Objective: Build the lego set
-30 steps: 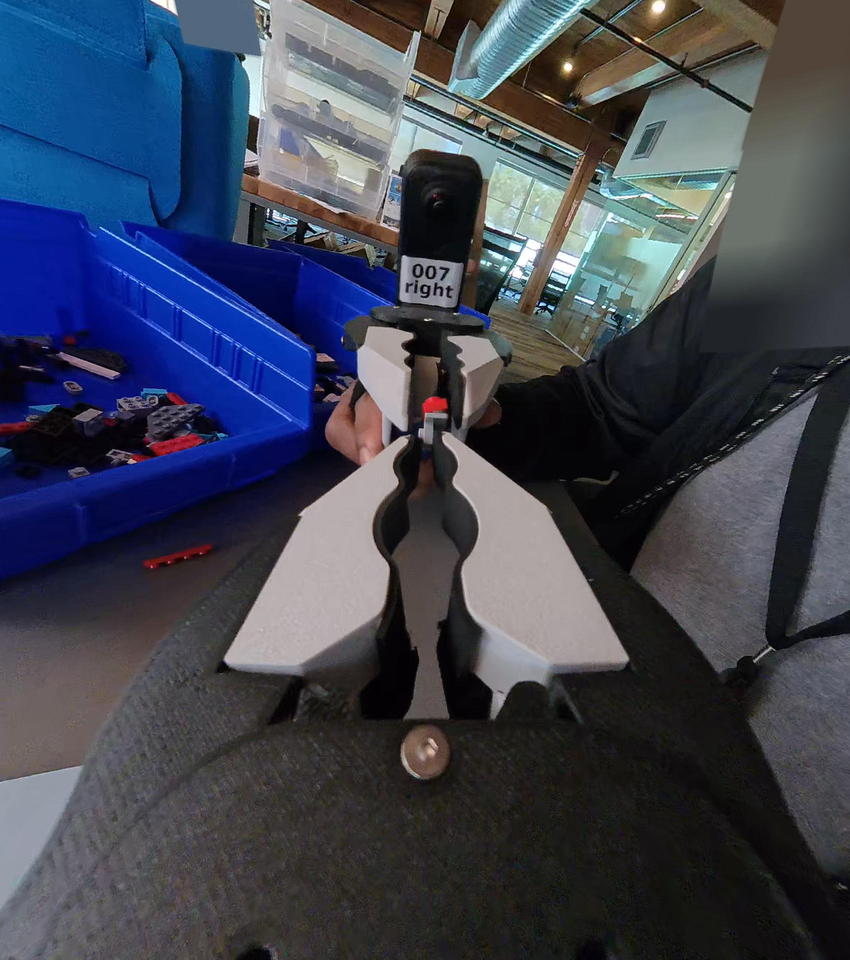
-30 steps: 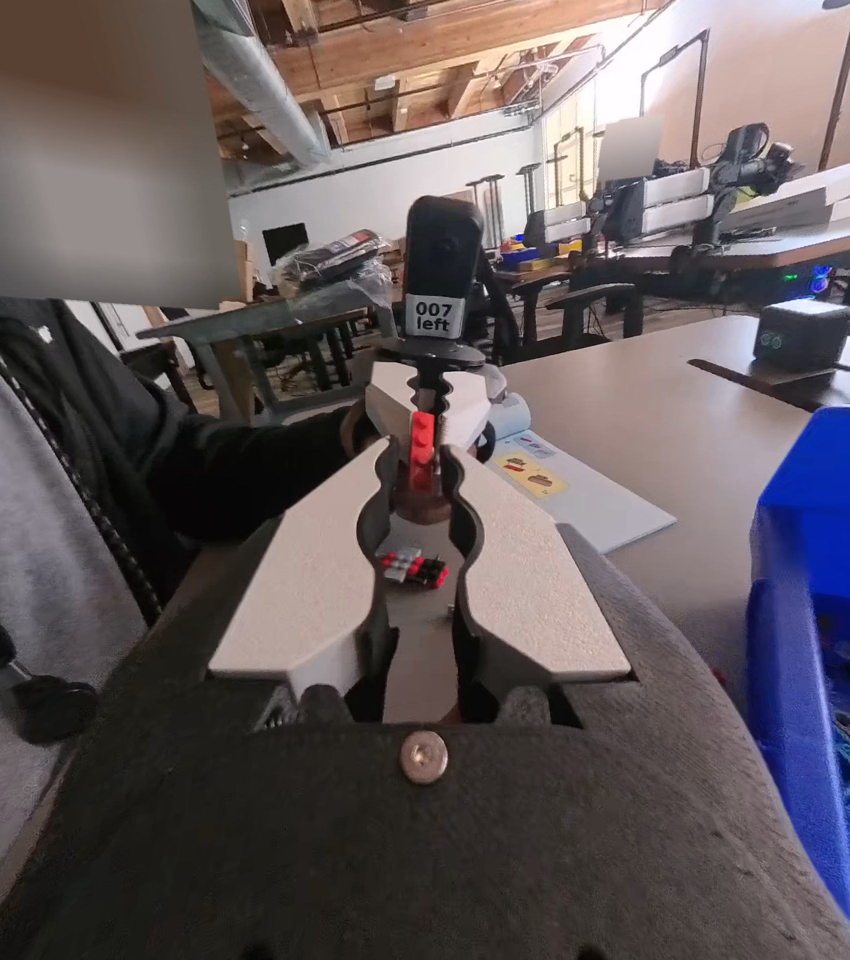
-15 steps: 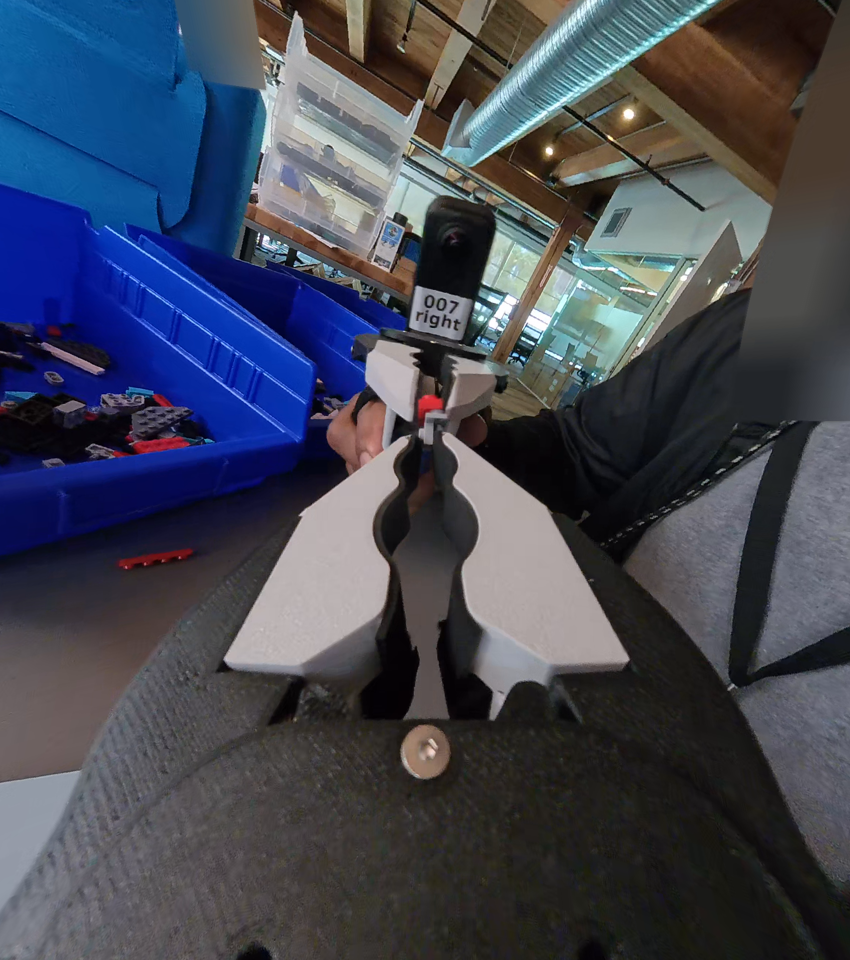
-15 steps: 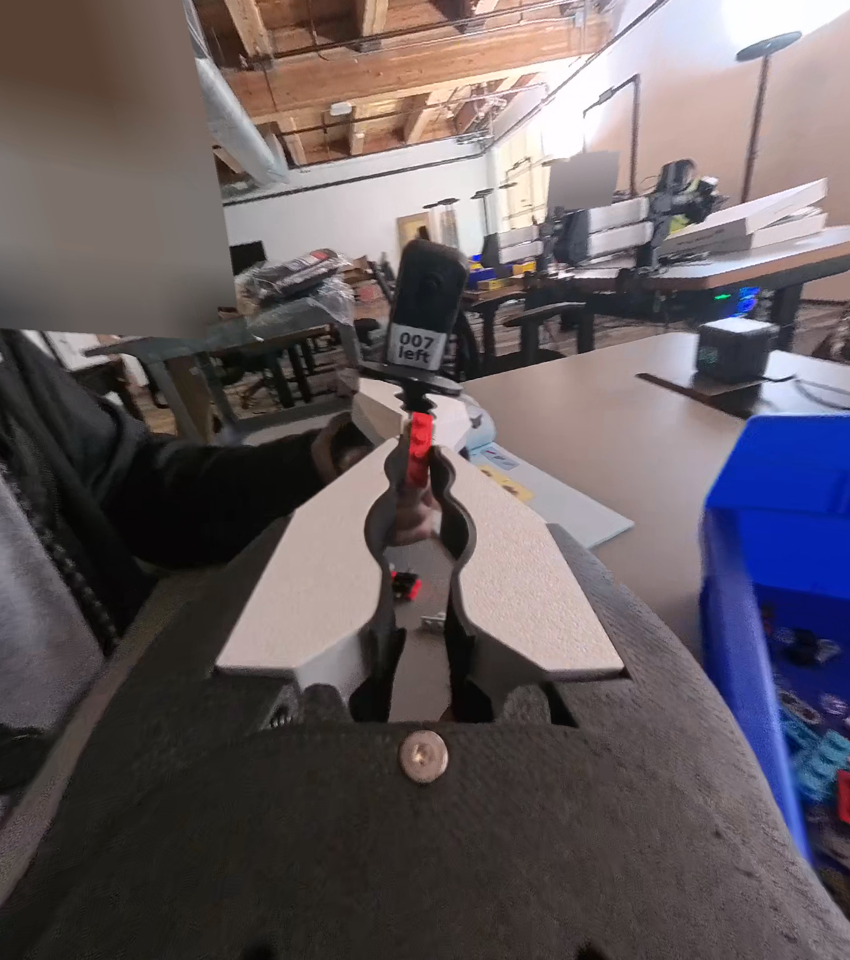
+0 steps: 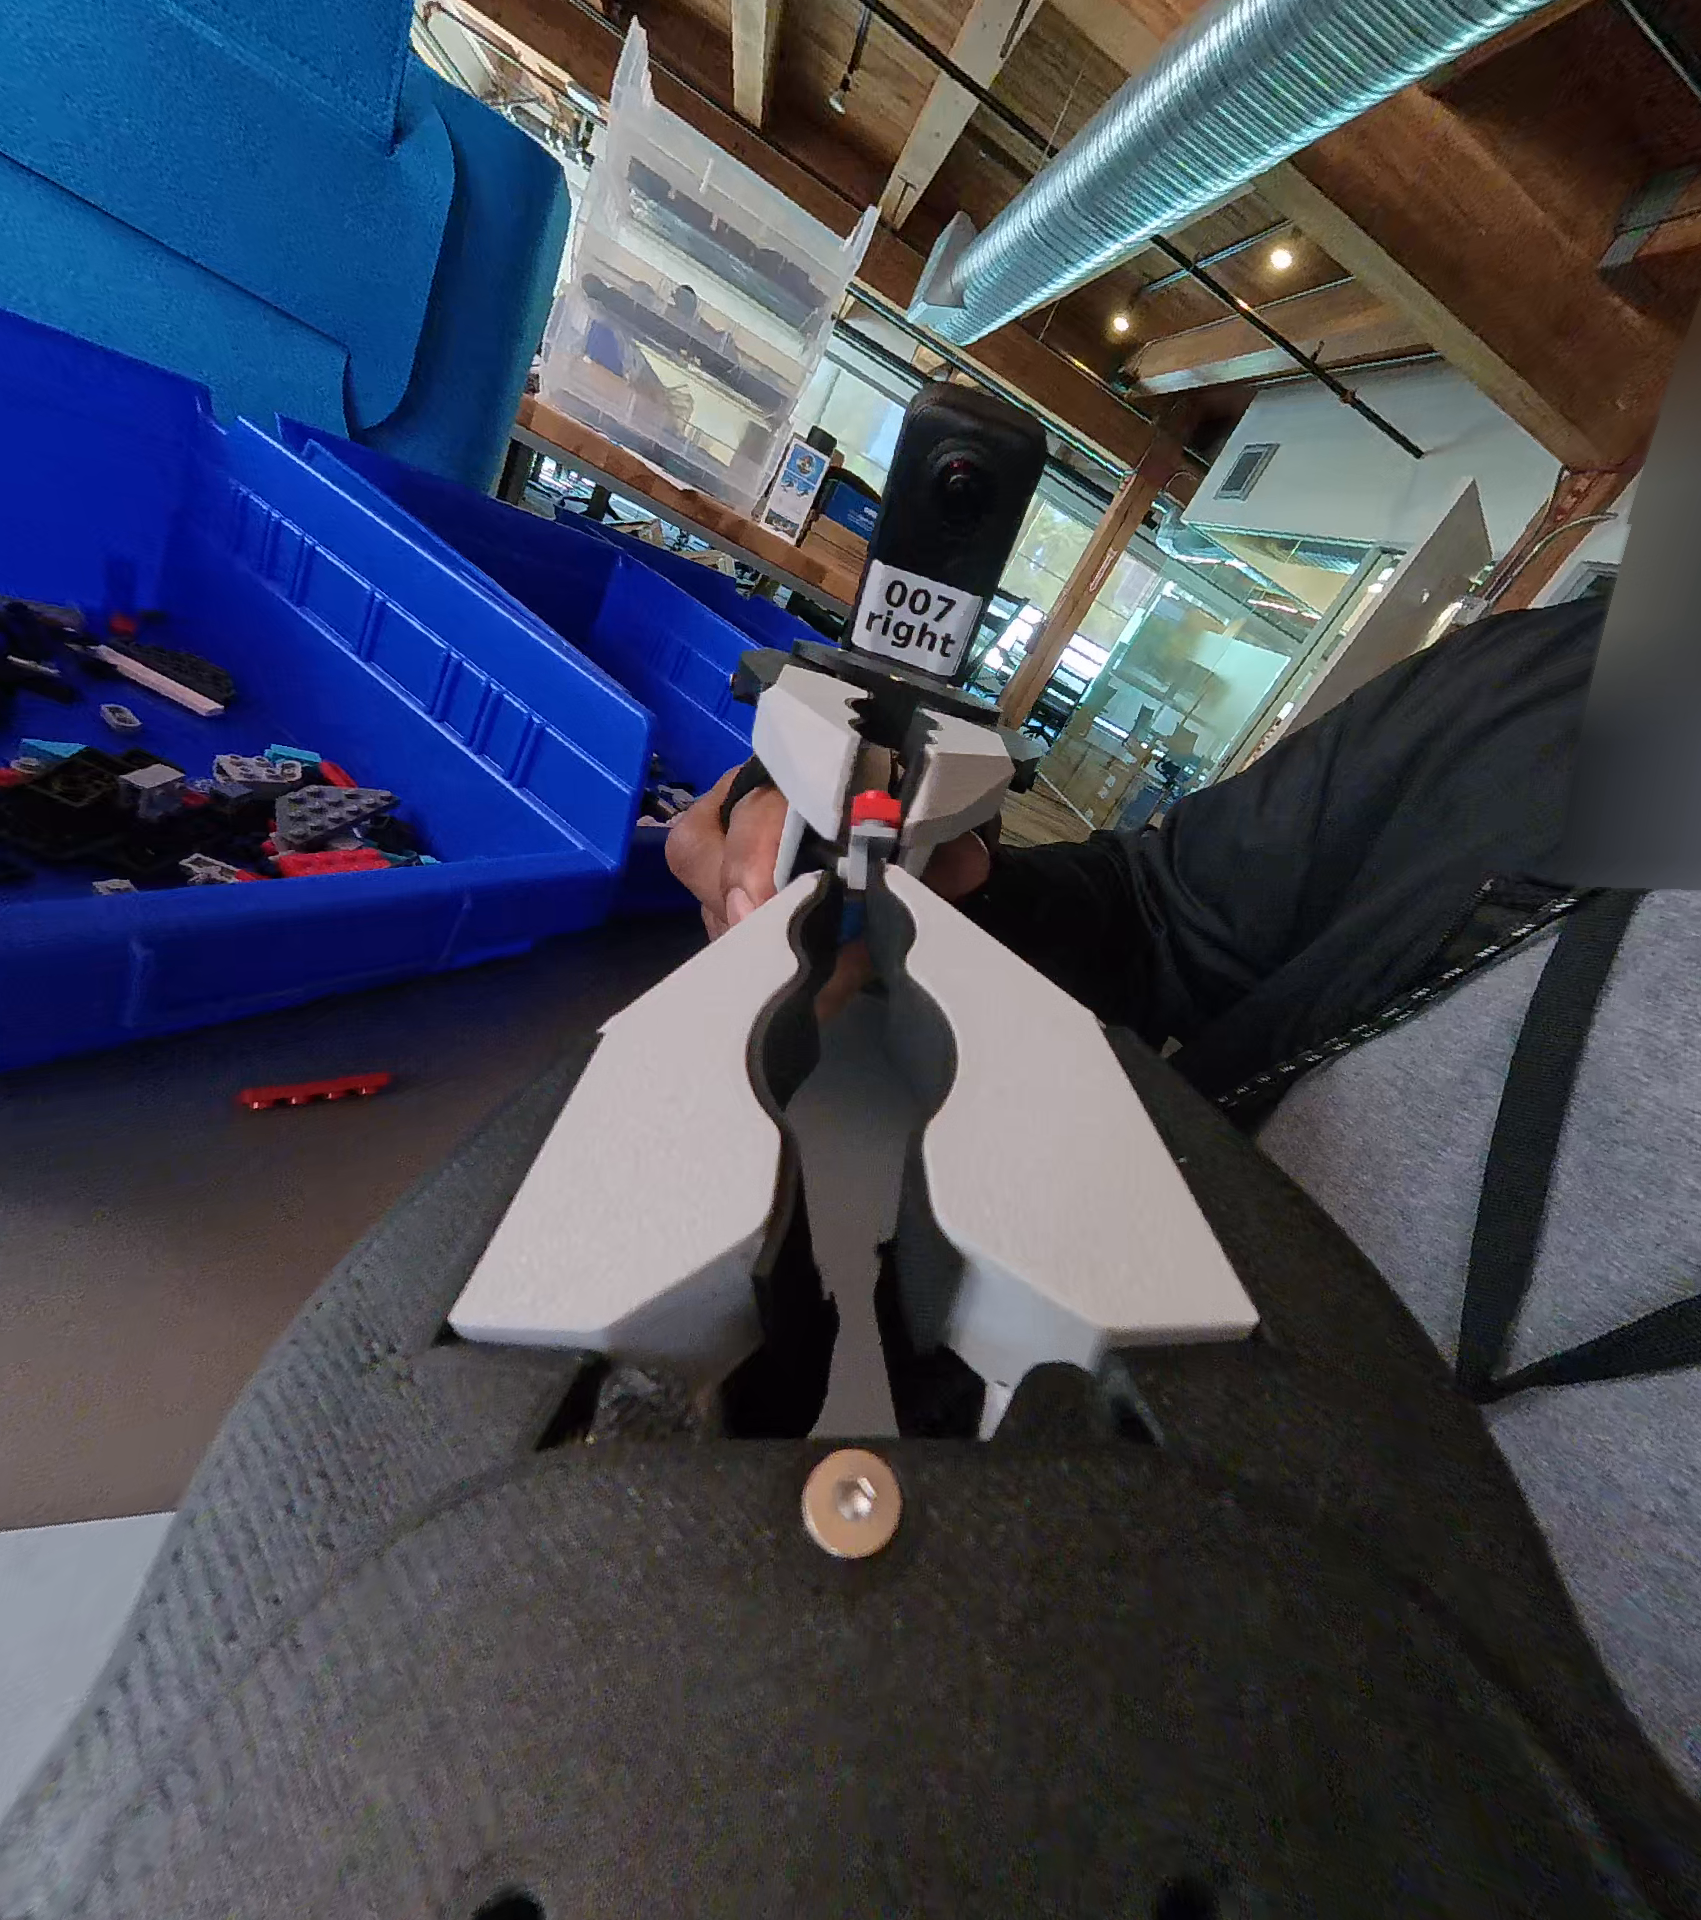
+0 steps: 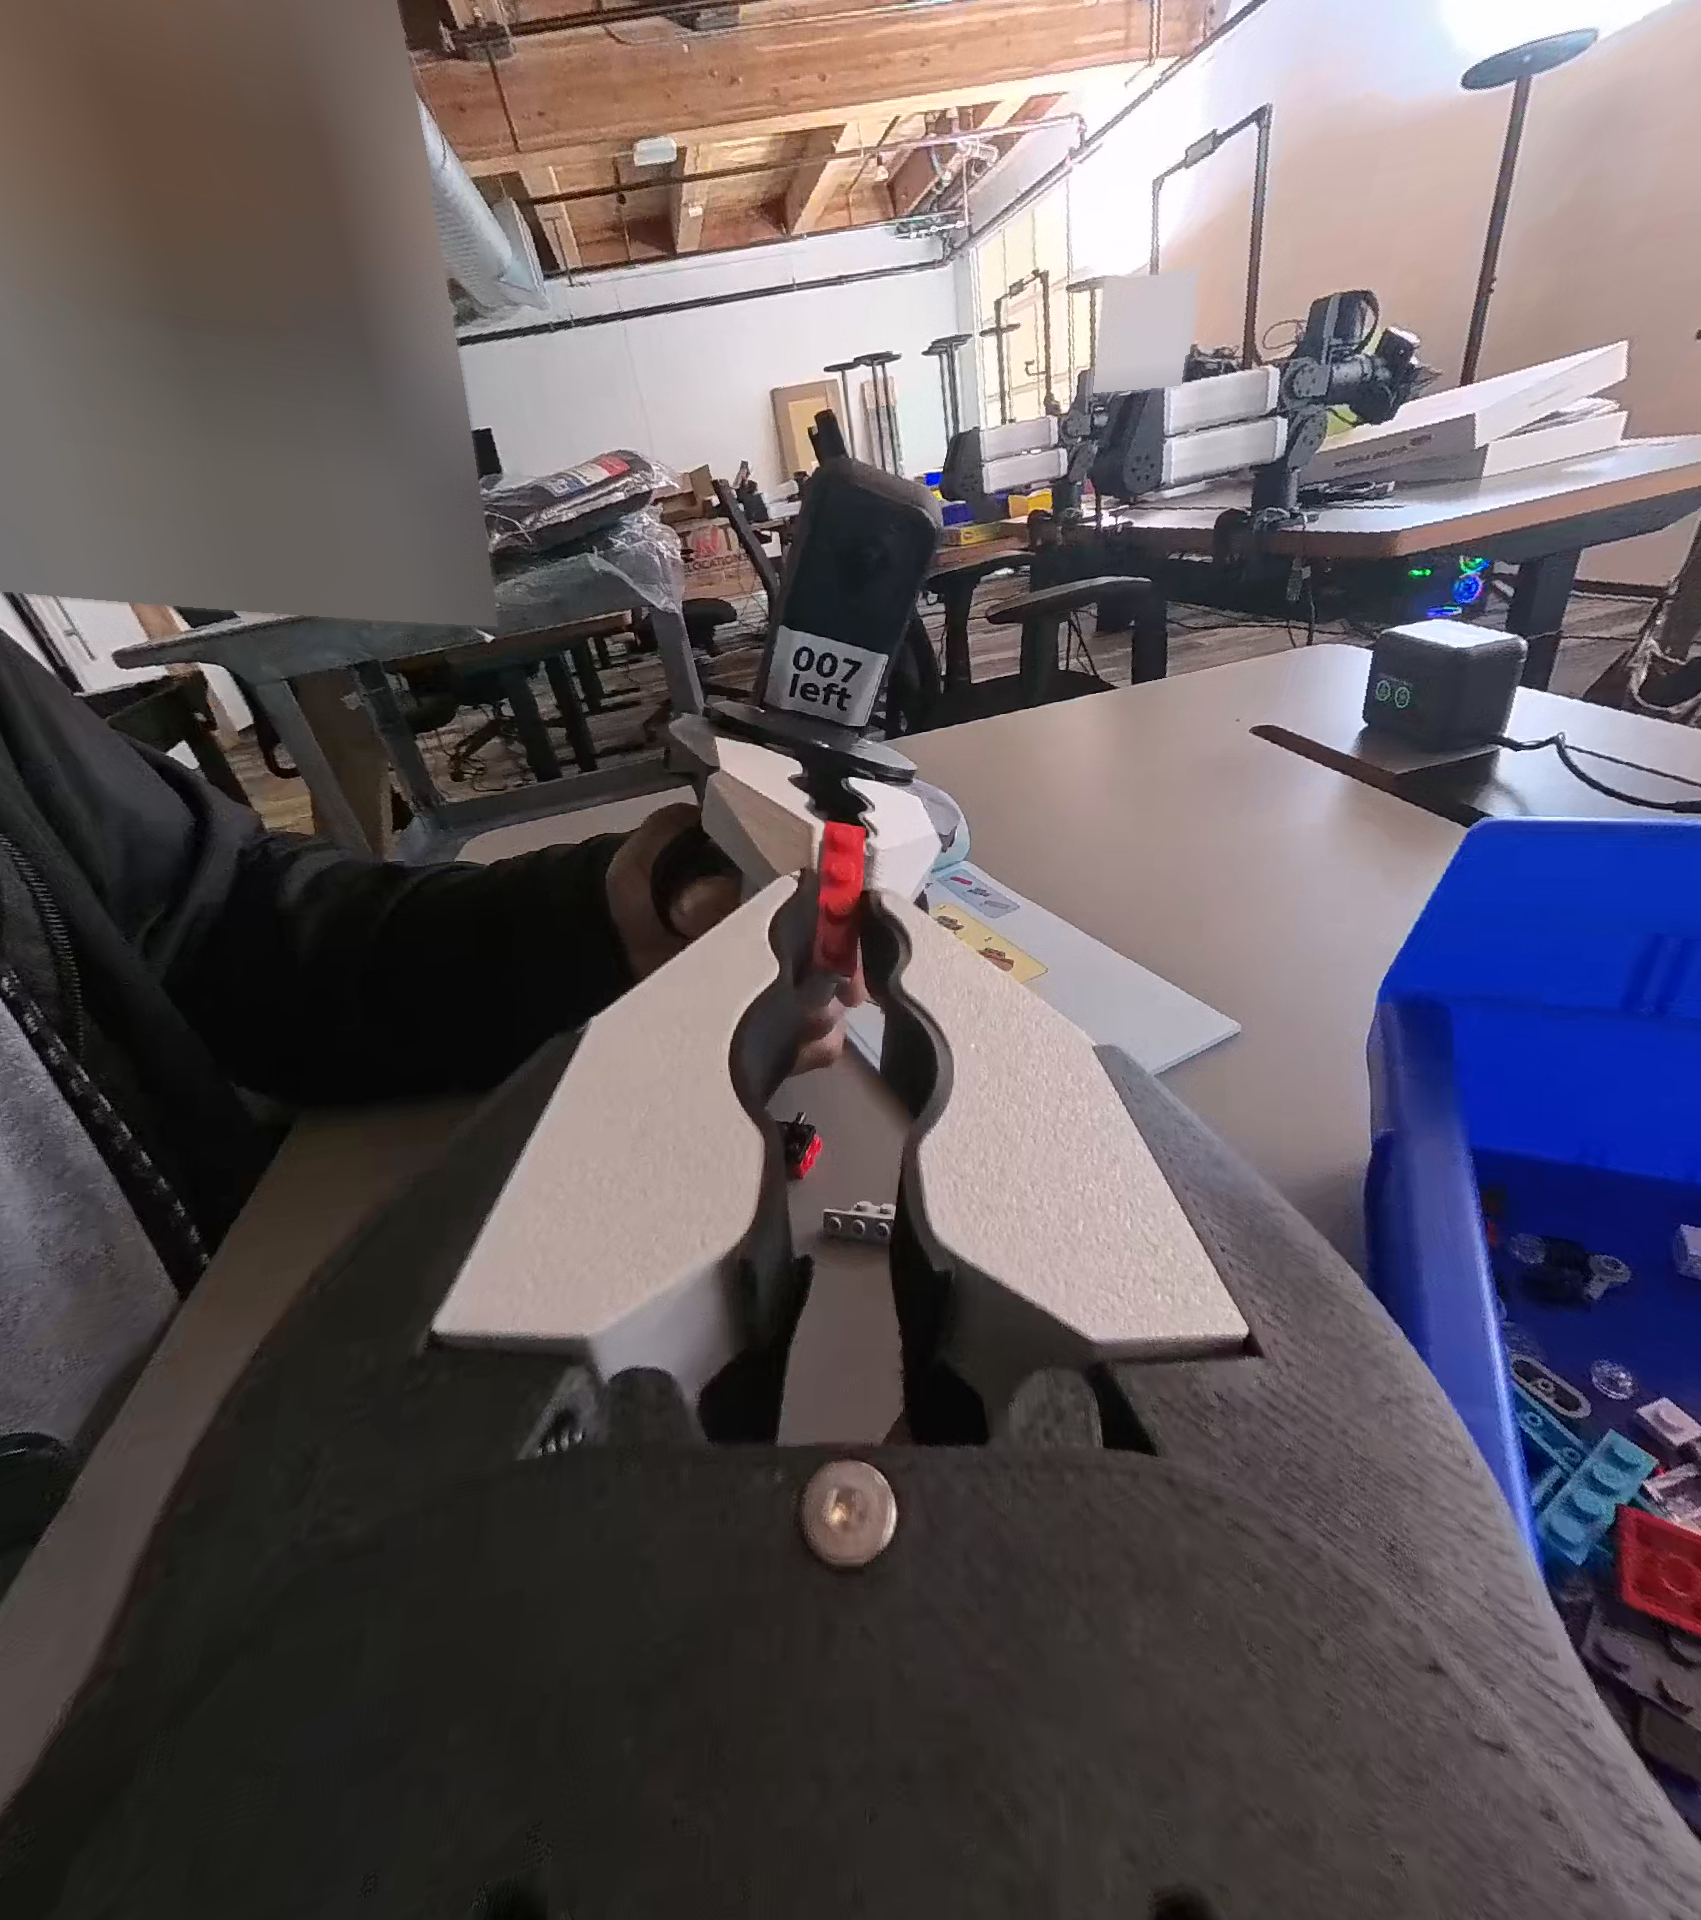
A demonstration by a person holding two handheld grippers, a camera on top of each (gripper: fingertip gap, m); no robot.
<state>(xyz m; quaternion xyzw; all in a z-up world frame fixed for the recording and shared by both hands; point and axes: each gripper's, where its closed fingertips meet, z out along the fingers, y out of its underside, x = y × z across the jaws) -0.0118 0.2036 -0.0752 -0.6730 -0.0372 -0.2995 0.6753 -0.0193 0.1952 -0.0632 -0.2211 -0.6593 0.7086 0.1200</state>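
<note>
**Grippers tip to tip with the lego piece between them**

Left wrist view: the left gripper (image 5: pixel 851 894) has its jaws clenched on a small lego assembly (image 5: pixel 861 847), red on top and light grey below. The right gripper (image 5: pixel 877 805) faces it, tips nearly meeting, held above the table. This view alone shows the shallow blue bin (image 5: pixel 472 727) of loose parts at left and a red plate (image 5: pixel 313 1092) lying on the table (image 5: pixel 98 1247) just in front of that bin.

Right wrist view: the right gripper (image 6: pixel 841 925) is clenched on a red studded plate (image 6: pixel 840 902) standing upright between its tips. Only here appear the instruction sheet (image 6: pixel 1054 997), a small black-and-red piece (image 6: pixel 802 1146) and a grey studded piece (image 6: pixel 859 1224) lying on the table below, and a bin (image 6: pixel 1448 1091) at right.

Change from one second earlier: both grippers stay clamped. The black-and-red piece now sits lower in the right wrist view, and the grey piece has come into sight.
</note>
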